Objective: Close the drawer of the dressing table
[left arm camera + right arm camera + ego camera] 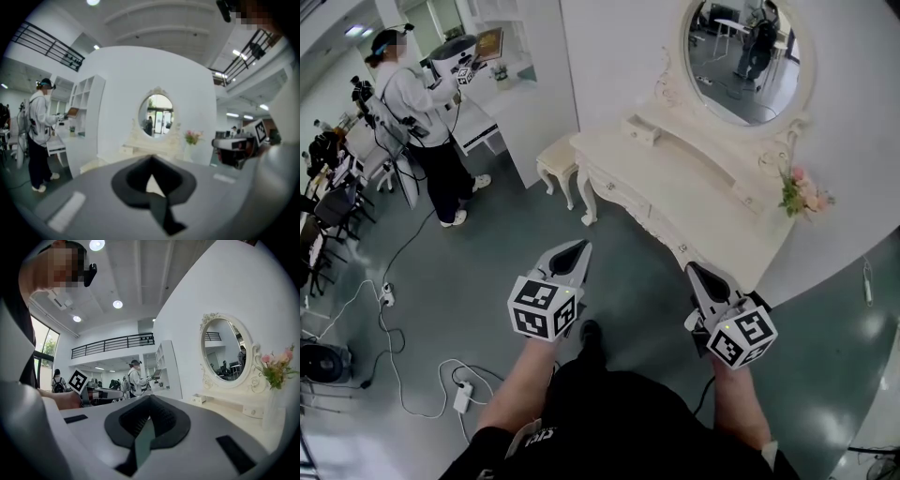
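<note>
The cream dressing table [694, 187] stands against the white wall under an oval mirror [741, 56]. A small drawer [640, 129] sticks out of its raised back shelf and shows again as a small drawer [198, 399] in the right gripper view. My left gripper [578, 246] is held over the floor, short of the table's front, jaws together and empty. My right gripper [694, 269] hovers just off the table's near corner, also shut and empty. The left gripper [151, 159] points at the table [150, 145]. The right gripper [150, 399] points past its left end.
Pink flowers [802, 192] stand at the table's right end. A cream stool [555, 161] sits at its far end. A person [422, 103] works at a white counter, far left. Cables [394, 309] and a power strip [461, 396] lie on the grey floor.
</note>
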`<state>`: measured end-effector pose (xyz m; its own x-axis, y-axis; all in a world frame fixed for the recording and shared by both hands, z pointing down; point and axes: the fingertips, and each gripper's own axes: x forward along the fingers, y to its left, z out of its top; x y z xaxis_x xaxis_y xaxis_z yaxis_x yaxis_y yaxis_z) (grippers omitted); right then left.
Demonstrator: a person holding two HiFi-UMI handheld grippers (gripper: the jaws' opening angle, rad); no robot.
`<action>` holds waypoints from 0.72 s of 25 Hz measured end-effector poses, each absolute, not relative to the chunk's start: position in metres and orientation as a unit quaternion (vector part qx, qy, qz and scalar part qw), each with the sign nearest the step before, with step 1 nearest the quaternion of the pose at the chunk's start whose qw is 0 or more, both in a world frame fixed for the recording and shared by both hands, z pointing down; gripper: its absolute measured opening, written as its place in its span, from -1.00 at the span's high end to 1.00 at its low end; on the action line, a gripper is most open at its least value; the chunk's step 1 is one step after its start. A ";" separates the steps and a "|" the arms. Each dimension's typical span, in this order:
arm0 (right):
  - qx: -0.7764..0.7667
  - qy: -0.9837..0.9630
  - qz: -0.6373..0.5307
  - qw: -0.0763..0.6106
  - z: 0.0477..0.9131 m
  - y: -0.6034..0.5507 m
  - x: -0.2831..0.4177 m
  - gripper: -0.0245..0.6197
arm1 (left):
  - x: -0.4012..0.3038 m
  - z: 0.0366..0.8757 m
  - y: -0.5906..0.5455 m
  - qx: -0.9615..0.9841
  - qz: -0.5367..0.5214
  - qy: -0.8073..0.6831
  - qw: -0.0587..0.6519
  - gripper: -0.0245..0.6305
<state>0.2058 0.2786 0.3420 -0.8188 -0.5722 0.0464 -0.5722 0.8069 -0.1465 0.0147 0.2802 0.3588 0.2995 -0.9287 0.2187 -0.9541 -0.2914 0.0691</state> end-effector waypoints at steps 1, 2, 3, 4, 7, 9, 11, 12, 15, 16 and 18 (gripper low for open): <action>0.299 -0.951 0.077 0.002 0.342 0.275 0.203 0.94 | 0.013 0.360 0.276 0.801 0.068 -0.588 0.094 0.90; 0.298 -0.951 0.077 0.003 0.342 0.270 0.199 0.94 | 0.011 0.361 0.272 0.801 0.068 -0.588 0.095 0.90; 0.298 -0.951 0.078 0.004 0.343 0.265 0.195 0.94 | 0.007 0.362 0.267 0.801 0.068 -0.588 0.096 0.90; 0.298 -0.951 0.079 0.004 0.344 0.259 0.191 0.94 | 0.003 0.363 0.261 0.801 0.067 -0.587 0.097 0.90; 0.297 -0.951 0.083 0.008 0.346 0.239 0.178 0.94 | -0.010 0.363 0.241 0.801 0.064 -0.587 0.099 0.90; 0.294 -0.952 0.085 0.012 0.347 0.225 0.165 0.94 | -0.021 0.362 0.227 0.801 0.062 -0.587 0.099 0.90; 0.291 -0.953 0.086 0.016 0.349 0.209 0.152 0.94 | -0.033 0.363 0.211 0.801 0.061 -0.588 0.101 0.90; 0.291 -0.953 0.087 0.017 0.349 0.201 0.146 0.94 | -0.039 0.364 0.203 0.801 0.061 -0.587 0.102 0.90; 0.291 -0.952 0.092 0.022 0.353 0.176 0.124 0.94 | -0.058 0.369 0.180 0.802 0.063 -0.585 0.107 0.90; 0.291 -0.952 0.094 0.024 0.355 0.168 0.116 0.94 | -0.065 0.371 0.172 0.802 0.063 -0.584 0.109 0.90; 0.291 -0.951 0.097 0.030 0.358 0.154 0.099 0.94 | -0.080 0.374 0.159 0.803 0.062 -0.582 0.112 0.90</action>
